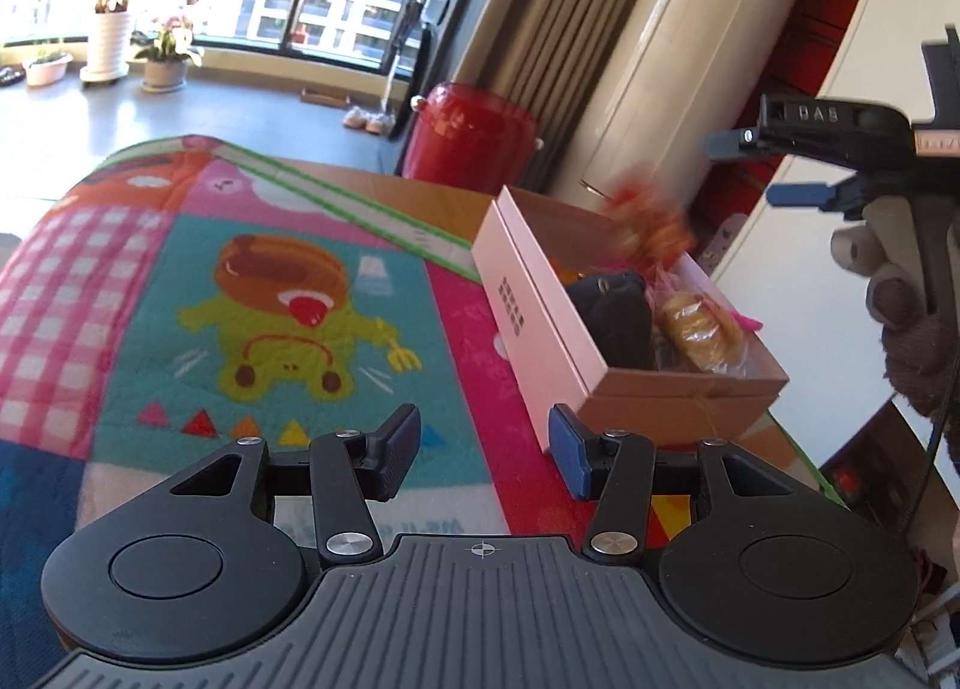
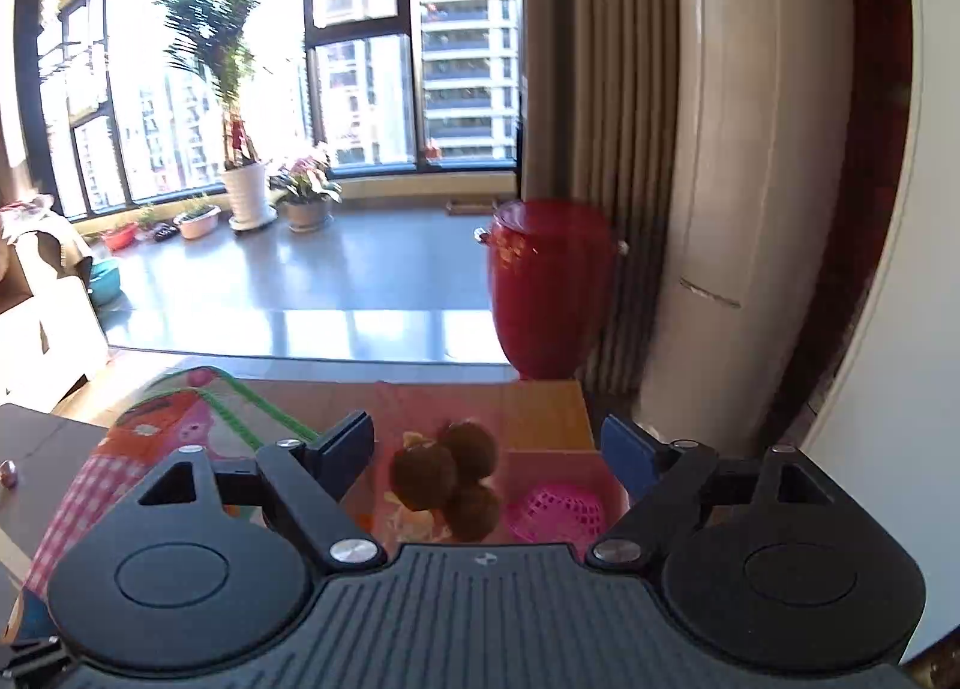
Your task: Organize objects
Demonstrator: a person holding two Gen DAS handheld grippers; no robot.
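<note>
Risk entry: right claw point(image 1: 757, 168), jaws apart and empty, is hovering at two o'clock above the pink rectangular cardboard box point(image 1: 543, 293), where a blurred orange item point(image 1: 651, 221) is risking bouncing out onto the tabletop point(image 1: 414, 191); left claw point(image 1: 486, 452), apart, is holding nothing.

Beyond the table, a red lidded bin point(image 2: 549, 287) beside brown curtains point(image 2: 606, 89) and a tall cream air conditioner point(image 2: 762, 149), with potted plants point(image 2: 246, 191) (one palm-like) along the sunlit window point(image 2: 360, 29).

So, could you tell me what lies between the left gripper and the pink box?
Nothing but the bare colourful mat: in the left wrist view the left gripper stands open, just short of the pink box.
</note>
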